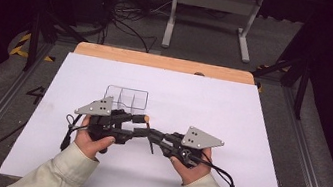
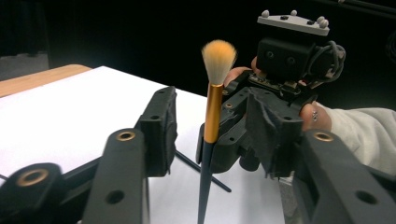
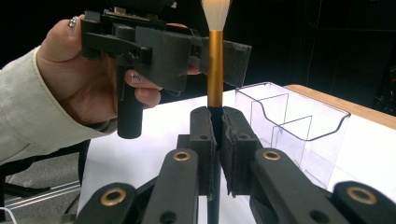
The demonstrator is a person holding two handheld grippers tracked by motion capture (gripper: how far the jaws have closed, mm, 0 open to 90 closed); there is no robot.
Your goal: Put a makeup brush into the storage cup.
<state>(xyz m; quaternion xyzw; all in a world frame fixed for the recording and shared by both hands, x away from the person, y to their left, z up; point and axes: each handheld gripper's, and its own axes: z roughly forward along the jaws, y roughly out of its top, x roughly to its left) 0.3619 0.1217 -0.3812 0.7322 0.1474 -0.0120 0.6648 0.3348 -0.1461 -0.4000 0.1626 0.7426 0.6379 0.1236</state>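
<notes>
A makeup brush (image 3: pixel 215 70) stands upright, its dark handle clenched between the jaws of the right tool (image 3: pixel 215 135), while the left tool (image 2: pixel 212 135) waits released around its gold ferrule. This looks like a handover; next, the left tool must close before the right lets go, with the clear organizer (image 3: pixel 292 123) just beyond.

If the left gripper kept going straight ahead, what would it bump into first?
Probably the brush, standing upright between its open jaws, held by the right gripper just behind it; exact depth is unclear.
</notes>
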